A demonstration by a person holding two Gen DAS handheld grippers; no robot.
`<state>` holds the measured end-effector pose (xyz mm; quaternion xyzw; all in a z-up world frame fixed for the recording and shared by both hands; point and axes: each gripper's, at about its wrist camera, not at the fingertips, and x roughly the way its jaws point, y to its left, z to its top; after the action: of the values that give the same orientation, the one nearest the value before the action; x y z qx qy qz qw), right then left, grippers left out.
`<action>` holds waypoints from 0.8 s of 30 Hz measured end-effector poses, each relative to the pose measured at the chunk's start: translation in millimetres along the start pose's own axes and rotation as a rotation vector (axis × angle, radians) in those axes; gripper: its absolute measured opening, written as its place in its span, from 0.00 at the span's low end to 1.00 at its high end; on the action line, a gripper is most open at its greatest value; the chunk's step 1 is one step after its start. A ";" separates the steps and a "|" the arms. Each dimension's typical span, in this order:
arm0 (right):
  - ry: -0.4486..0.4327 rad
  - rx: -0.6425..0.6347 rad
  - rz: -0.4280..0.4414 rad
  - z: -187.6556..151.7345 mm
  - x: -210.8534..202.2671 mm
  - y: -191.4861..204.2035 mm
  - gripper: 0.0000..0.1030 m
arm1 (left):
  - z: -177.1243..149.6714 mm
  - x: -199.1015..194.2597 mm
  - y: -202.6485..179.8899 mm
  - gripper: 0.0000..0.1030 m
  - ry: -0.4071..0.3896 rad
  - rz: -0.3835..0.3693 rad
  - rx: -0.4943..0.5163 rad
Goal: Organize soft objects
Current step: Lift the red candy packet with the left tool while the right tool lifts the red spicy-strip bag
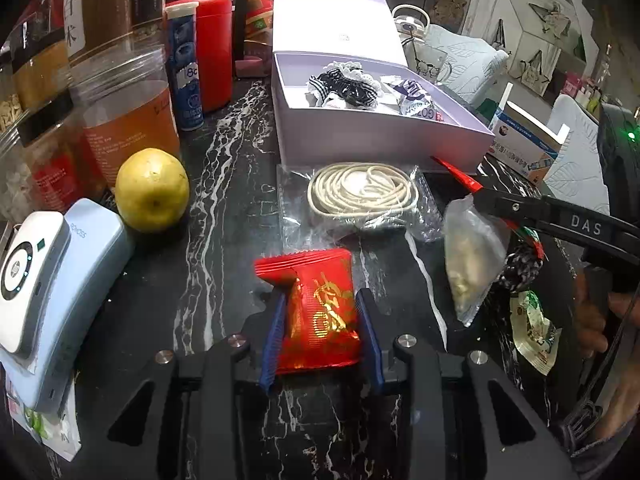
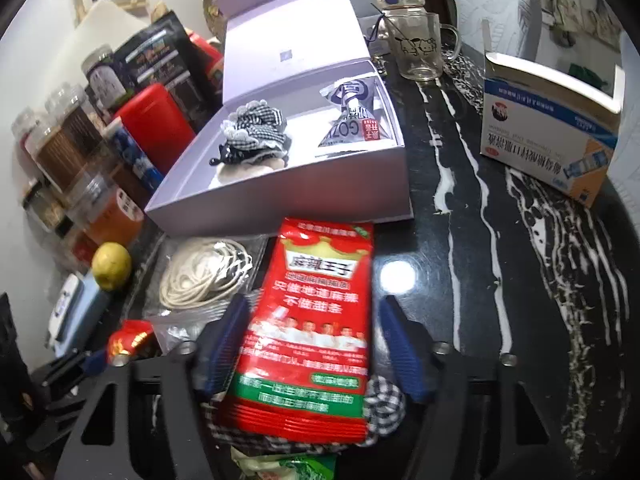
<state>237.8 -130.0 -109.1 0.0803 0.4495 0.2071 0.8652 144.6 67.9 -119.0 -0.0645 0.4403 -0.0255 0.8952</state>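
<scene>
The lavender box (image 1: 384,148) stands open ahead of both grippers, lid tilted back — inside lie a checked scrunchie (image 1: 346,86) and a blue-and-white pouch (image 1: 416,98), with bare floor along its near wall. Just in front of the box sits a clear bag holding a coiled cord (image 1: 362,192).

The left gripper (image 1: 322,322) pinches a small red packet (image 1: 320,312) between its blue pads, held above the dark marble counter (image 1: 224,208). To its left a pear (image 1: 152,190) and a white-and-blue device (image 1: 48,288) crowd the edge, behind them jars and a red canister (image 1: 214,52).

The right gripper (image 2: 316,344) has a large red snack bag (image 2: 316,328) between its fingers; the left pad touches the bag's edge, the right pad stands apart — not gripping. Beneath the bag lies a checked cloth (image 2: 384,400). To the right the counter is open, up to a glass mug (image 2: 420,48) and a carton (image 2: 548,128).
</scene>
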 end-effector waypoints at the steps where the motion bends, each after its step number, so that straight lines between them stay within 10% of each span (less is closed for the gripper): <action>1: -0.006 0.004 0.015 -0.9 0.0 -1.3 0.56 | 0.0 0.3 0.3 0.35 -0.005 -0.001 -0.005; 24: -0.084 -0.020 -0.016 -53.2 -54.1 -16.9 0.46 | -2.2 3.3 -17.5 0.36 -0.035 -0.008 0.004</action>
<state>171.9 -171.1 -105.4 0.0768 0.4113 0.2013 0.8857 145.0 50.0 -120.5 -0.0648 0.4245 -0.0287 0.9026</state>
